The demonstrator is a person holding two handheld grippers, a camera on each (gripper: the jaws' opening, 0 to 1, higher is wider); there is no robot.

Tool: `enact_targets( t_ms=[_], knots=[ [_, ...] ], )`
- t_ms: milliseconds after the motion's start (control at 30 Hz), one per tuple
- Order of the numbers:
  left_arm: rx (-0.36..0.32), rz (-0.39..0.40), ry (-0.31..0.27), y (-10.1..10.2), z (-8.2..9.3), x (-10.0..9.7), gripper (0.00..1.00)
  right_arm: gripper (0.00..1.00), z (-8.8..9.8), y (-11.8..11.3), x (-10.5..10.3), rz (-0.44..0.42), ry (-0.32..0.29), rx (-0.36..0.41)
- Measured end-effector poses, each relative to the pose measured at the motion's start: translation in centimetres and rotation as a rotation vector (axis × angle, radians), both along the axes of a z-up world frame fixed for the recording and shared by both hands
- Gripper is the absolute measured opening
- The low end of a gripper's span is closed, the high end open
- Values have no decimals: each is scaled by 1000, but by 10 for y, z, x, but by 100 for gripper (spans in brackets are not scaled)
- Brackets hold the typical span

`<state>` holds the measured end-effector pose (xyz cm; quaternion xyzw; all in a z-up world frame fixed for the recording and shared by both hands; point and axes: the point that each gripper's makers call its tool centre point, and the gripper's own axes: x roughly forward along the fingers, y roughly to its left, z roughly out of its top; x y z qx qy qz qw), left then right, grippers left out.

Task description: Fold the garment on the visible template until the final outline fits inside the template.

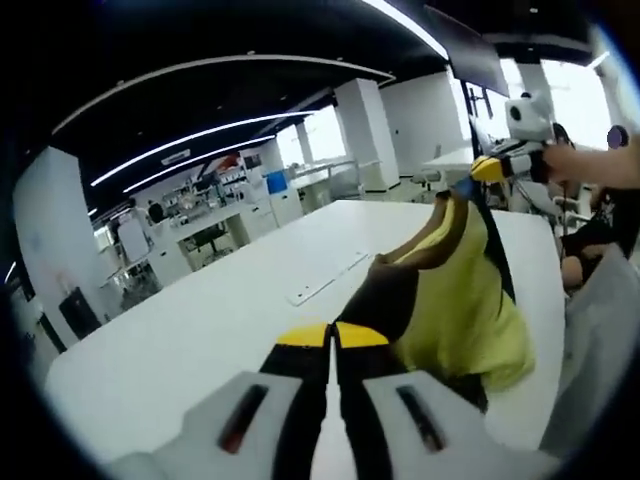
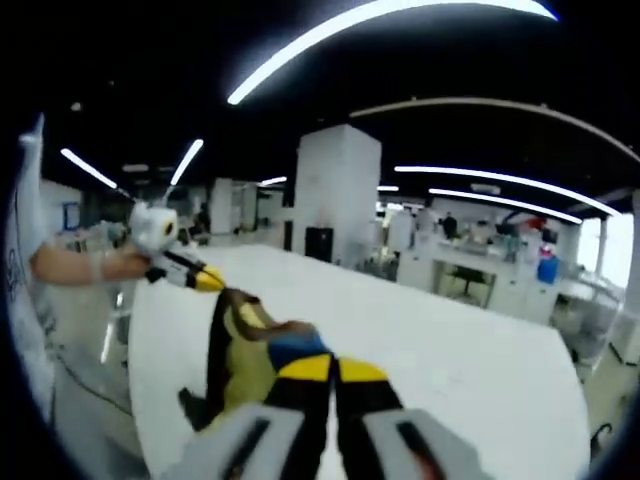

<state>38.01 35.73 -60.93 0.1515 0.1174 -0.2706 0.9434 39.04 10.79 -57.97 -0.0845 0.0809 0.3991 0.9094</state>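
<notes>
Above the long white table (image 1: 200, 330), a yellow and dark brown fabric garment (image 1: 455, 300) hangs stretched between both grippers. Left gripper (image 1: 333, 338): jaws closed, pinching one garment edge. Right gripper (image 2: 332, 371): jaws closed on the other edge. Flat pale template strip (image 1: 325, 280) lies on table, apart from garment.
</notes>
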Motion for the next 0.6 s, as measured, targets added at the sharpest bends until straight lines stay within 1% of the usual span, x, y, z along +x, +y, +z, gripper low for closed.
enact_targets(
  t_ms=[67,100,200,233,267,300,367,400,433,467,500,533,567,600],
  knots=[
    [-27,8,-12,0,8,10,0,0,6,0,8,-7,-17,3],
    [-36,12,-12,1,10,15,0,0,8,0,12,-10,-21,5],
    [-63,19,-6,1,10,30,0,0,10,1,27,-20,-25,13],
    [-72,26,-3,3,8,40,0,0,7,1,35,-26,-25,10],
    [-77,29,0,3,6,45,0,0,5,1,41,-32,-19,6],
    [-88,40,12,2,1,53,0,0,0,1,50,-38,-15,1],
    [-88,44,24,1,-7,65,0,0,-11,-1,67,-51,12,2],
    [-96,52,50,0,-15,73,0,0,-16,-1,72,-53,21,3],
    [-94,52,57,2,-20,80,0,0,-21,-1,78,-57,32,-3],
    [-95,57,69,3,-29,91,0,0,-26,-2,84,-64,40,-10],
    [-88,61,92,5,-37,96,0,0,-34,-1,92,-67,59,-9],
    [-94,66,109,5,-42,102,0,0,-40,-2,98,-67,69,-13],
    [-108,67,112,4,-46,107,0,0,-49,-3,108,-75,80,-27],
    [-113,69,132,3,-55,114,0,0,-55,-3,114,-76,90,-35]
  ],
)
